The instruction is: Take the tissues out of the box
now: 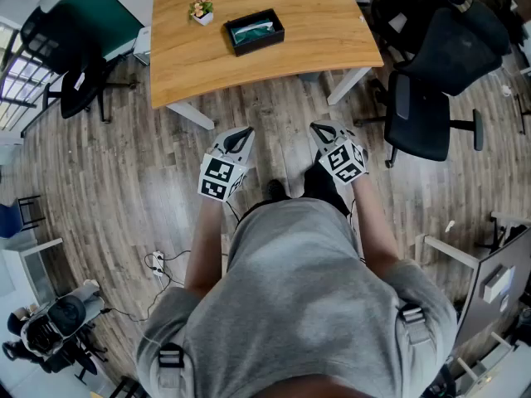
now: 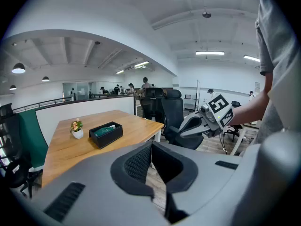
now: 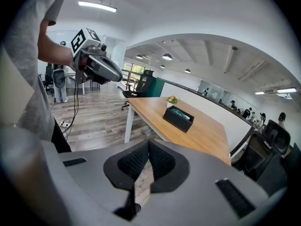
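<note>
Left gripper point(image 1: 242, 136): jaws together, empty, well short of the desk point(image 1: 315, 31).
Right gripper point(image 1: 322, 128): same, pressed together on nothing.
Tissue box point(image 1: 254, 31): black, on the wooden desk near a potted plant point(image 1: 201, 10).
Doing it well: step in, part the jaws, steady the box, pinch the tissues from above.

Wooden table point(image 1: 332, 40); tissue box point(image 1: 254, 31); potted plant point(image 1: 202, 10)

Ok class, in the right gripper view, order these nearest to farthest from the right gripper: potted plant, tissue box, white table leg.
1. White table leg, at the near corner.
2. Tissue box, on the tabletop.
3. Potted plant, behind the box.
</note>
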### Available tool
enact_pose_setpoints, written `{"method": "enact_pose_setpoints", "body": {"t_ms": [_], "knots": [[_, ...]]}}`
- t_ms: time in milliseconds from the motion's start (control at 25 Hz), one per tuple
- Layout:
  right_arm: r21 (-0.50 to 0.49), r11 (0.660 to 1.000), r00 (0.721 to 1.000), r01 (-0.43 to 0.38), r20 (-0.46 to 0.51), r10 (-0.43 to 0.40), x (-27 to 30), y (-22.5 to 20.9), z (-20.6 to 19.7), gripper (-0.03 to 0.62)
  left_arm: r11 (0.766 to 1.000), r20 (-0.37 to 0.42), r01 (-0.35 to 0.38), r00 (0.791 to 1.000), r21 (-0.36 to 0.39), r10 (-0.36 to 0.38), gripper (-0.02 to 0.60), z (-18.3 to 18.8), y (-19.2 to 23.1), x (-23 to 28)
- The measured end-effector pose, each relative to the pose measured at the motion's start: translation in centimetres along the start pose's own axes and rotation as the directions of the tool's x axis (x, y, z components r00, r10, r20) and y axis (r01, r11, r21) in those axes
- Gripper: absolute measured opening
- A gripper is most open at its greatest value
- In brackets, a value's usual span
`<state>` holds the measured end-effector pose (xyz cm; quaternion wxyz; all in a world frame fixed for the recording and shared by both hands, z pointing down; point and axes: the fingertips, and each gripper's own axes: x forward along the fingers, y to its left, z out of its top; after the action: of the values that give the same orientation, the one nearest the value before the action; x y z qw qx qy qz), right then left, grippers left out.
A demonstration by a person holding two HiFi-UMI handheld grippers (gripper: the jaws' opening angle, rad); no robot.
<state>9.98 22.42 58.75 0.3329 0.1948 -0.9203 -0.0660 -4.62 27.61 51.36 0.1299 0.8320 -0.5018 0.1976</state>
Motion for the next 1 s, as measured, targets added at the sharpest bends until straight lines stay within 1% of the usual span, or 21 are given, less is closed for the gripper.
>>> {"method": "enact_pose_setpoints", "body": {"t_ms": [480,640,1000], "knots": [[0.022,1.000,1.000,0.015,0.002,-0.015,0.0,0.5,-0.2,0.005,1.000,0.002,0.001,1.000,0.008,-0.001,0.021,-0.2,0.1,-0.4],[0.030,0.999,0.999,0.030,0.012,-0.030,0.4,0.8,0.1,0.005,1.000,0.000,-0.002,1.000,0.008,0.002,0.021,-0.5,0.4,-0.9],[0.011,0.999,0.999,0.039,-0.002,-0.039,1.2,1.6,0.7,0.006,1.000,0.001,-0.023,1.000,0.014,0.023,0.021,-0.8,1.3,-1.9]]}}
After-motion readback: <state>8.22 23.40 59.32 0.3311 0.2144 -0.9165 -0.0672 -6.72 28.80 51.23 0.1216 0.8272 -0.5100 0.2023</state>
